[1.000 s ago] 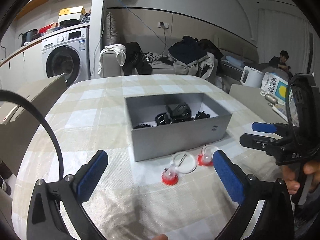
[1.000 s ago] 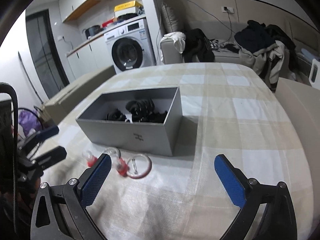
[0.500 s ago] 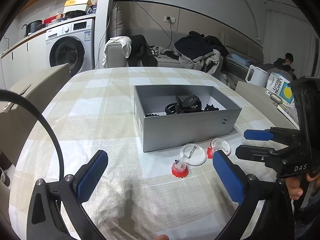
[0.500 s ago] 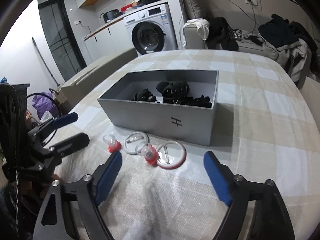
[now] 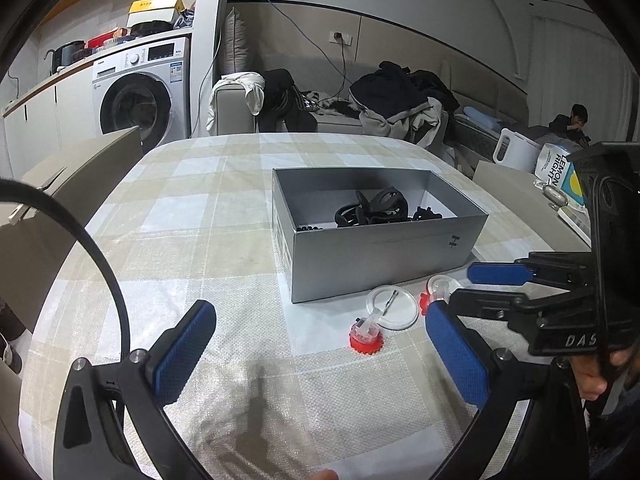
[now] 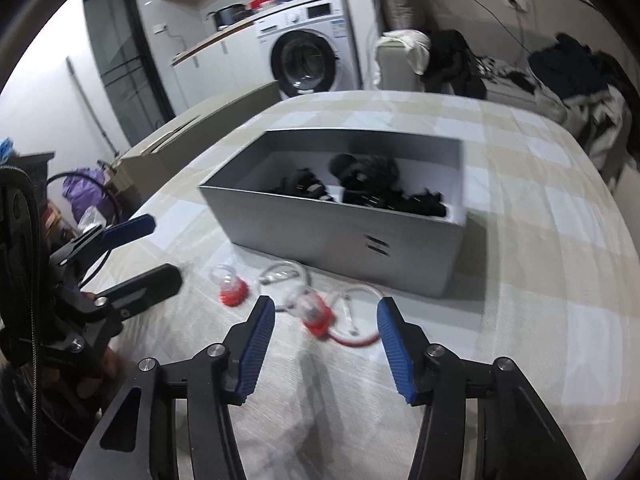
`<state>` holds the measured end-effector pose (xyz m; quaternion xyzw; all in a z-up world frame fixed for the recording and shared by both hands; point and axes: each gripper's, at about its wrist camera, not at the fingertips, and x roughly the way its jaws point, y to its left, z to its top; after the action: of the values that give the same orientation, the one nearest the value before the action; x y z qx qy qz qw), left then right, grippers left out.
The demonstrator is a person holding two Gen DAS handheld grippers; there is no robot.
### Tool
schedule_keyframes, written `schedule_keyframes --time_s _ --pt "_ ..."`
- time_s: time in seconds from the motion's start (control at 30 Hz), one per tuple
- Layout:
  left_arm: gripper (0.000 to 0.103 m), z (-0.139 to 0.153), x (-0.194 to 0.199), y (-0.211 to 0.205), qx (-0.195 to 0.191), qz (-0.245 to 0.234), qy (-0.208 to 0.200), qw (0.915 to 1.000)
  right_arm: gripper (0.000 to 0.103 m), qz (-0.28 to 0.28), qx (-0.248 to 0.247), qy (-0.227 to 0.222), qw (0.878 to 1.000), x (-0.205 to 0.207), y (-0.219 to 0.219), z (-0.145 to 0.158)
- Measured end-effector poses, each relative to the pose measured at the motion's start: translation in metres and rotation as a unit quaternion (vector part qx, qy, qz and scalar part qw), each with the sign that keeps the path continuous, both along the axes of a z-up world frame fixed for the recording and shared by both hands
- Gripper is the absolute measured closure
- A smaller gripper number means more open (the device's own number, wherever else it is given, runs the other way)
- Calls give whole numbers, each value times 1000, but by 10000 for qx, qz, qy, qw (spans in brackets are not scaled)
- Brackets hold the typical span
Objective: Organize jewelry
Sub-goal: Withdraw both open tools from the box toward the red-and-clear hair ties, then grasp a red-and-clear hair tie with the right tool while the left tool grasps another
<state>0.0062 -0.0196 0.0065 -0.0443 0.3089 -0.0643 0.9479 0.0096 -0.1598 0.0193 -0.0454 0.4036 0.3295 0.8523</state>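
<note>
A grey open box (image 5: 384, 254) (image 6: 340, 232) stands mid-table and holds several black hair pieces (image 5: 374, 210) (image 6: 362, 184). In front of it lie two clear rings with red-based clear caps. The nearer piece (image 5: 365, 334) (image 6: 229, 286) lies beside a flat clear ring (image 5: 392, 301). The other red piece (image 6: 314, 312) lies just ahead of my right gripper (image 6: 326, 330), which is open and empty. My left gripper (image 5: 320, 344) is open and empty, low over the cloth. The right gripper also shows in the left wrist view (image 5: 476, 286).
The table wears a checked beige cloth (image 5: 192, 216). Grey chair backs (image 5: 60, 184) stand at the left edge. A white kettle (image 5: 516, 154) and a printed bag (image 5: 560, 170) sit at the right. A washing machine (image 5: 140, 92) and a cluttered sofa (image 5: 360, 108) are behind.
My right gripper has moved forward and left toward the red-and-clear pieces and its jaws have narrowed. My left gripper has shifted a little; the box now looks nearer.
</note>
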Motion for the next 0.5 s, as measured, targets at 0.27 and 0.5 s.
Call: schedule_keyframes --time_s 0.27,0.5 --pt "1 -2 2 6 -160 -3 93 9998 70 117 38 224 9997 9 13 -10" --pt "1 -2 4 5 -143 -45 118 9998 86 82 300 332 9990 7 6 -11"
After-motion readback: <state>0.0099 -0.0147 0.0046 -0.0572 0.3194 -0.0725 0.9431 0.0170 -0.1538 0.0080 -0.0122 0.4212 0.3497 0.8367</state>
